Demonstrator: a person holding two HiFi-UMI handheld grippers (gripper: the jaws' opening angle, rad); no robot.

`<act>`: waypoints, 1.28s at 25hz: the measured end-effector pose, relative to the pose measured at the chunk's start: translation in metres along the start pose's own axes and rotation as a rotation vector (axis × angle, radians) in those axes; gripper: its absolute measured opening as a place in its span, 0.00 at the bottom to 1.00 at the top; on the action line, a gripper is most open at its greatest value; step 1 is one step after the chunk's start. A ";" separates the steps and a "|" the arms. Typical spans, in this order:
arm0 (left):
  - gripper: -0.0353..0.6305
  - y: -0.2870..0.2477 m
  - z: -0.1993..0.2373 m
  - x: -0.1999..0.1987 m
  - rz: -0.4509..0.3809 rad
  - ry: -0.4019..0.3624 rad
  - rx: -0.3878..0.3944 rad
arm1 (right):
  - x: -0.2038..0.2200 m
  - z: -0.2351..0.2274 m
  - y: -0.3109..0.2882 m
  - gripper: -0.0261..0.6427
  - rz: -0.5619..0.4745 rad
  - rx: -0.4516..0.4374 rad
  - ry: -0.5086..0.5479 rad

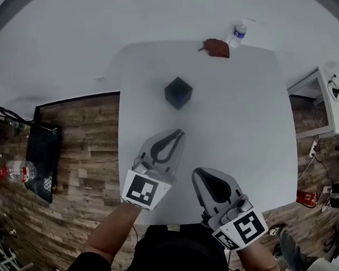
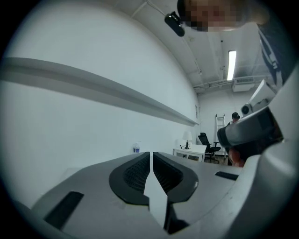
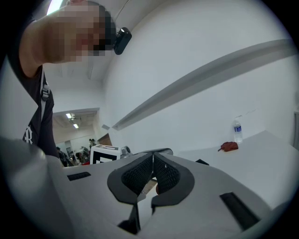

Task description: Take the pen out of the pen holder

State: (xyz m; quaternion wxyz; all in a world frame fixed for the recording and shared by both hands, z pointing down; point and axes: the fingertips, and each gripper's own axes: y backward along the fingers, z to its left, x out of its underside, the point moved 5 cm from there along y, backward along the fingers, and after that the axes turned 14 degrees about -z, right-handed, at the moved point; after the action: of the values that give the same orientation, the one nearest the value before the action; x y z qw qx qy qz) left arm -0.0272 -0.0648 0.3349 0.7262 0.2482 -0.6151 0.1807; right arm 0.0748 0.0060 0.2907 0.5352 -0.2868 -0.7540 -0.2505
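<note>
The left gripper (image 1: 179, 134) is seen over the near part of the table (image 1: 245, 108), jaws pressed together, empty. The dark pen holder (image 1: 178, 92) stands beyond it, mid-table; a pen cannot be made out. The right gripper (image 1: 198, 173) is likewise closed on nothing.

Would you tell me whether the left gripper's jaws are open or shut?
Shut and empty: the left gripper shows its jaws pressed together along a thin seam.

Bright, even light — a ceiling strip lamp (image 2: 231, 65) glows overhead. Fisheye bends the edges — corners go black. Shadows are soft.
</note>
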 end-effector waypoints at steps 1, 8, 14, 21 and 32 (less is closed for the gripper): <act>0.06 -0.006 0.006 0.008 0.007 -0.005 -0.001 | 0.004 -0.006 -0.005 0.06 0.009 0.003 -0.008; 0.06 -0.043 0.048 0.061 0.050 -0.043 -0.029 | 0.027 -0.040 -0.032 0.06 0.024 0.005 -0.059; 0.15 -0.073 0.072 0.096 0.068 -0.112 -0.034 | 0.047 -0.064 -0.036 0.06 0.080 0.022 -0.086; 0.20 -0.092 0.094 0.131 0.103 -0.148 -0.060 | 0.055 -0.077 -0.046 0.06 0.074 0.026 -0.127; 0.23 -0.112 0.109 0.179 0.154 -0.181 -0.067 | 0.067 -0.089 -0.045 0.06 0.104 0.050 -0.154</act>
State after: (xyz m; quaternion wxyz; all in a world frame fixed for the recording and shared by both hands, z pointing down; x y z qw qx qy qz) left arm -0.0195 -0.2265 0.5083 0.6597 0.1912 -0.7009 0.1920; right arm 0.0848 -0.0758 0.3785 0.4947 -0.3304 -0.7832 -0.1806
